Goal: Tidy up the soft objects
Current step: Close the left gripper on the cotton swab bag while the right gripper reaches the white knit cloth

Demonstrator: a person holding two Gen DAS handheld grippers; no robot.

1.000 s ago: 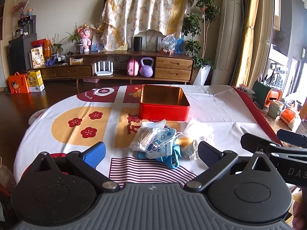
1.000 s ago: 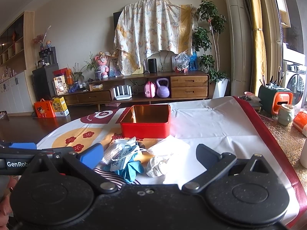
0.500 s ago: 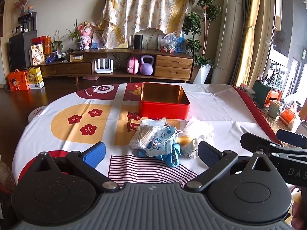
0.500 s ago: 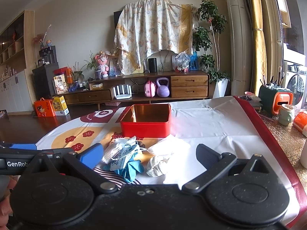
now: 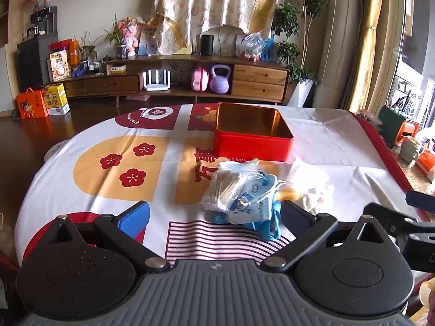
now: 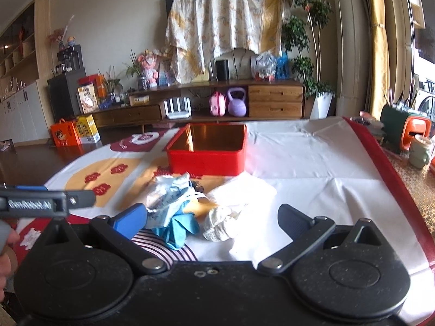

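On left tool [image 5: 214,214] side bar: "GenRobot.AI"; both tools, right tool [image 6: 212,217] included, spread apart, empty.

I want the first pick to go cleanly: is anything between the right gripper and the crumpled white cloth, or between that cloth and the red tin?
Nothing visible blocks the open right gripper from the crumpled white cloth, which lies just ahead of its fingertips. Toward the red tin, only the flat white tissue lies on the table between; the tin is open-topped and looks empty.

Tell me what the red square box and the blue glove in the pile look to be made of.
Red square box: probably painted tin; glossy red walls, and the gold inside mirrors light like metal.
Blue glove: likely thin nitrile or latex; smooth, limp, crumpled fingers with a slight sheen. The exact rubber cannot be told.
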